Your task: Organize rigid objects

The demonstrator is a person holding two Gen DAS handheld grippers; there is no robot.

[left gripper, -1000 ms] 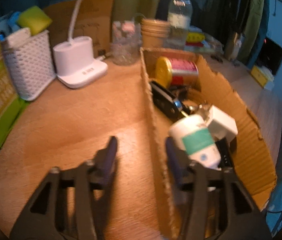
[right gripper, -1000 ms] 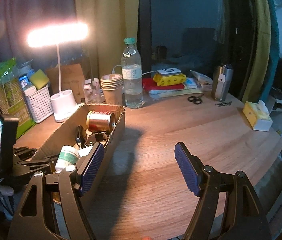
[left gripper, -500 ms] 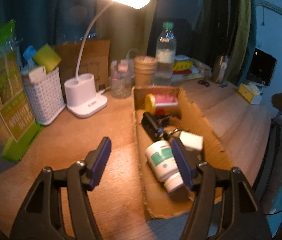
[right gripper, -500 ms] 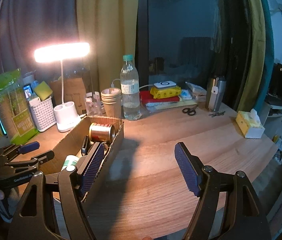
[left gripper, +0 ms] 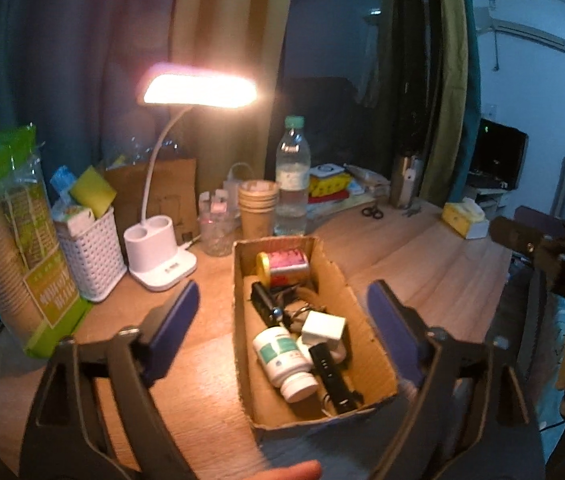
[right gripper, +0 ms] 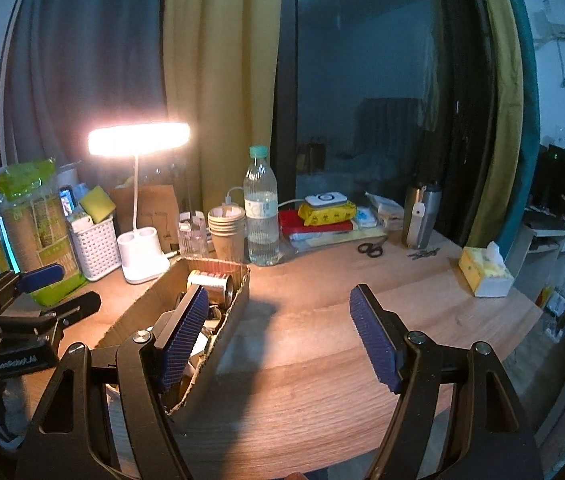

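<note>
A cardboard box (left gripper: 366, 320) lies on the wooden table. In it are a white pill bottle with a green label (left gripper: 282, 356), a white adapter cube (left gripper: 322, 326), a black bar-shaped device (left gripper: 332, 376) and a gold can (left gripper: 284, 266). My left gripper (left gripper: 282, 300) hovers above the box; its jaws are opening, with nothing between them. My right gripper (right gripper: 278, 300) stands open and empty over the bare table, just right of the box (right gripper: 142, 312). The right wrist view shows the gold can (right gripper: 210, 288) and my left gripper (right gripper: 42, 292) at the far left.
Along the back stand a lit desk lamp (left gripper: 160, 258), a white basket (left gripper: 92, 252), stacked paper cups (left gripper: 258, 208), a water bottle (right gripper: 260, 216) and a steel flask (right gripper: 422, 216). Scissors (right gripper: 372, 247) and a tissue box (right gripper: 484, 274) lie to the right.
My left gripper has risen and drawn back from the box, and its jaws have spread wide. The pill bottle stays in the box. My right gripper has lifted a little.
</note>
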